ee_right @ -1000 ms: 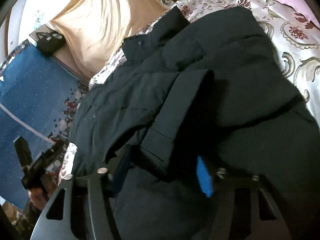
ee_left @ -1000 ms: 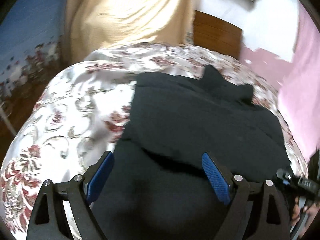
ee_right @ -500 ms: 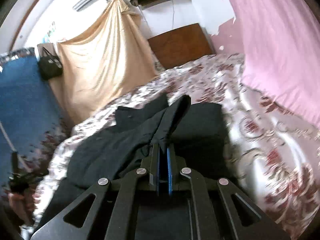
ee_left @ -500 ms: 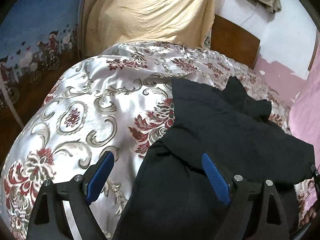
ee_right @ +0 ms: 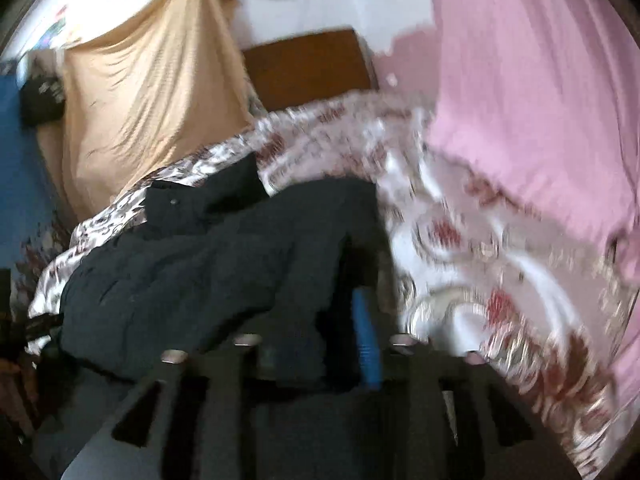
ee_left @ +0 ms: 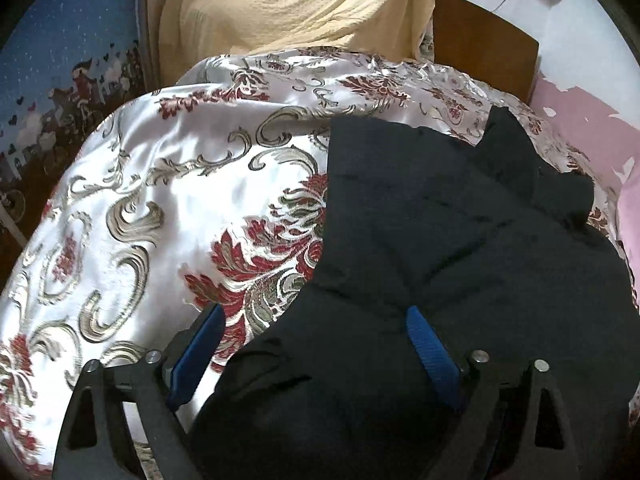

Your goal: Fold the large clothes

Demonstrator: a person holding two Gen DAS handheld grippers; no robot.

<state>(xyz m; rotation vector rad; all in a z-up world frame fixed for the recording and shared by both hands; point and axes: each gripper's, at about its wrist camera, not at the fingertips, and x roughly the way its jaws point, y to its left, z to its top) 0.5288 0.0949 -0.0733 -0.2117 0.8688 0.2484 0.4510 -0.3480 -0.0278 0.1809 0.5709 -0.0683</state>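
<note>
A dark coat (ee_left: 460, 240) lies on a bed with a shiny flowered cover (ee_left: 132, 208).

The left view is sharp. The left hand-held gripper (ee_left: 312, 344) has its jaws spread wide, and they have just been opening a bit more. One blue pad (ee_left: 196, 350) is over the cover at 7 o'clock. The other blue pad (ee_left: 432, 350) is over the coat at 5 o'clock. The coat's edge runs between them, but the pads do not press on it. The coat fills the part of this view from 3 to 6 o'clock. A floppy bit of it sticks up at 2 o'clock. This view also shows a blue wall with little pictures (ee_left: 60, 92) at 10 o'clock.

The right view is blurry. The right hand-held gripper (ee_right: 320, 328) has jaws partly apart, and they have just been opening. Dark cloth lies between them, and only one blue pad (ee_right: 366, 344) shows clearly. I cannot tell if the pads press on the cloth. Here the coat (ee_right: 208, 264) lies at 9 o'clock. Only this view shows a big pink cloth (ee_right: 532, 92) at 2 o'clock and a black bag (ee_right: 40, 98) at 10 o'clock.

Both views show a tan cloth (ee_left: 288, 4) hanging at 12 o'clock, with a brown headboard (ee_right: 308, 66) beside it.
</note>
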